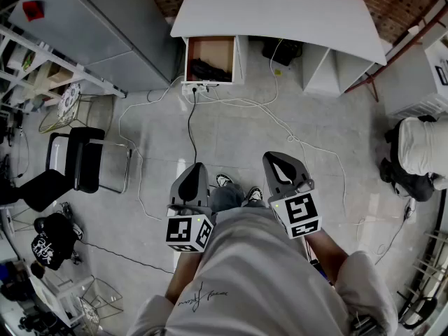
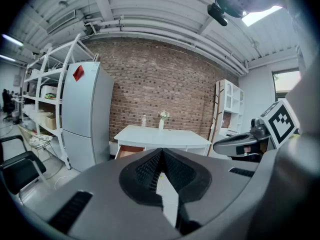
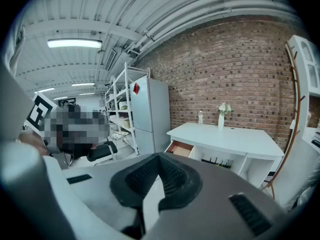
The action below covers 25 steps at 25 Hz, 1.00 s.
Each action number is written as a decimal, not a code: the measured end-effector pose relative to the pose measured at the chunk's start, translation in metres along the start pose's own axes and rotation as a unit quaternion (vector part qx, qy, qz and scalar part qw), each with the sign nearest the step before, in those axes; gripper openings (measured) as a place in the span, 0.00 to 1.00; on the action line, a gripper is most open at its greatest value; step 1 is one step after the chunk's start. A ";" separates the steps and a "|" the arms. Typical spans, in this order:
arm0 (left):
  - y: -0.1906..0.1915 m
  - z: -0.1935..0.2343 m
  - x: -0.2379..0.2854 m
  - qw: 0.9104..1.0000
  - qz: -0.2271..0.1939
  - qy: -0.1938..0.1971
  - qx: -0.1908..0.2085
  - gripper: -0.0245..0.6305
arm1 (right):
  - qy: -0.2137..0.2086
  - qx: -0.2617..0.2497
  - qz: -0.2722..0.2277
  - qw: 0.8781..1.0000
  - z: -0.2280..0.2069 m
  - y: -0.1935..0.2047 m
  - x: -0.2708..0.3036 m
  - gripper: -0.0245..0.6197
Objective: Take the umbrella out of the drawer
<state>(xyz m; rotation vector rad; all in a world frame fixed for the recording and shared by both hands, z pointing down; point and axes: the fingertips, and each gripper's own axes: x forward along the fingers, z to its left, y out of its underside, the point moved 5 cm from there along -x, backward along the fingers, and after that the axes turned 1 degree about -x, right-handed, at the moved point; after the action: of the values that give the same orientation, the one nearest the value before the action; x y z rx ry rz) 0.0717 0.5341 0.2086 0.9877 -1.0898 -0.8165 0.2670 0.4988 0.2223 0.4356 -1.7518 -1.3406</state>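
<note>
The left tool (image 1: 194, 168) and right tool (image 1: 277, 158) are closed and empty. Approach the far table (image 1: 280, 12). Open one before reaching for the umbrella (image 1: 208, 71) in the drawer (image 1: 210, 47).

No legible text anywhere; only unreadable script on the shirt (image 1: 201, 299).

L of desk (image 1: 280, 12): fridge (image 1: 98, 26); under desk L end: drawer (image 1: 210, 47) w/ umbrella (image 1: 206, 70) inside
</note>
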 end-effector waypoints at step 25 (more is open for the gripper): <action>0.002 0.008 -0.010 0.999 0.000 -0.015 -0.036 0.06 | -0.059 -0.006 -0.025 0.998 0.027 -0.009 0.003 0.06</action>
<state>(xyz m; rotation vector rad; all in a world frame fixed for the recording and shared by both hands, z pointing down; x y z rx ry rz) 0.0619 0.5417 0.2087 0.9184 -1.0787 -0.8675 0.2419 0.5097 0.2144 0.4036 -1.8389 -1.4372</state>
